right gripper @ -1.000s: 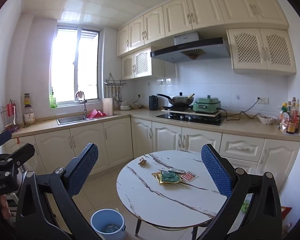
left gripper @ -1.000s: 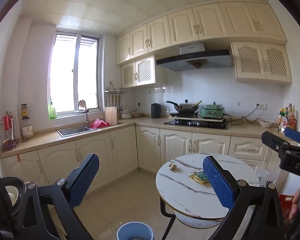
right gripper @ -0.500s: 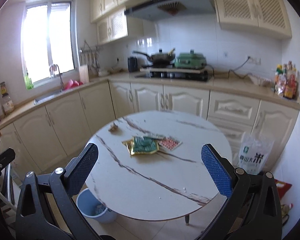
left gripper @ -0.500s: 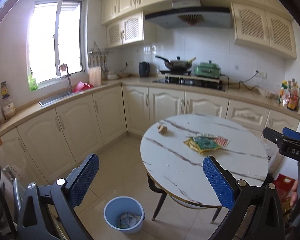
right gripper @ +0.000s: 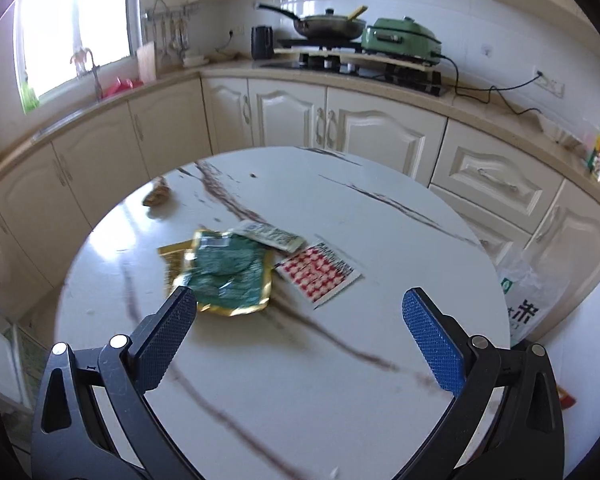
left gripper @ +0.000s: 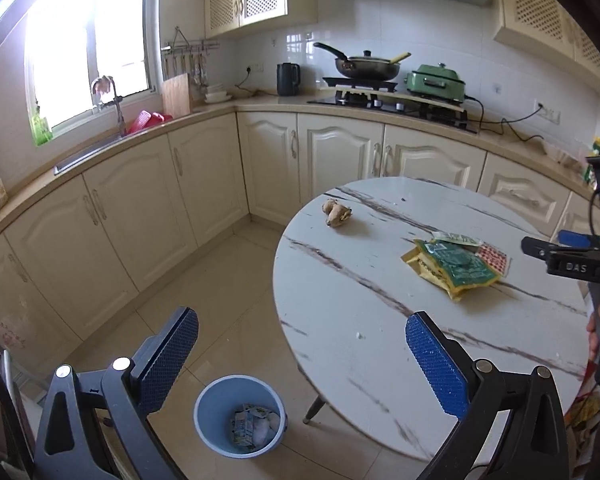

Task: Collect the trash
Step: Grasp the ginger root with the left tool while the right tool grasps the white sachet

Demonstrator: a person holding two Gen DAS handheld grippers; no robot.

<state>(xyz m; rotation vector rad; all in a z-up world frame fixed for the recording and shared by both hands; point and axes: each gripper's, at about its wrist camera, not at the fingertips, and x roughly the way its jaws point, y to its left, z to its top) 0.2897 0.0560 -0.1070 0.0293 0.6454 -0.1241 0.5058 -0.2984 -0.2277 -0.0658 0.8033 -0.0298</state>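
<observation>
While approaching: both units empty.
Right hand-held gripper: jaws apart, ready for wrappers just ahead on worktop.
Left hand-held gripper: jaws apart, above bin below-left, for drop-off.

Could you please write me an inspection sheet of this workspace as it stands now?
Surface: round marble table, a few crumbs.
Job's things: green wrapper on a gold one, red-patterned packet, pale sachet, lump like ginger; blue bin on floor, trash inside.
Clutter: white bag beside the table.
Grippers: left gripper open, empty; right gripper open, empty, over table.
Cables: black cord to wall socket.
Surroundings: cream cabinets, wok, green cooker, kettle.
</observation>
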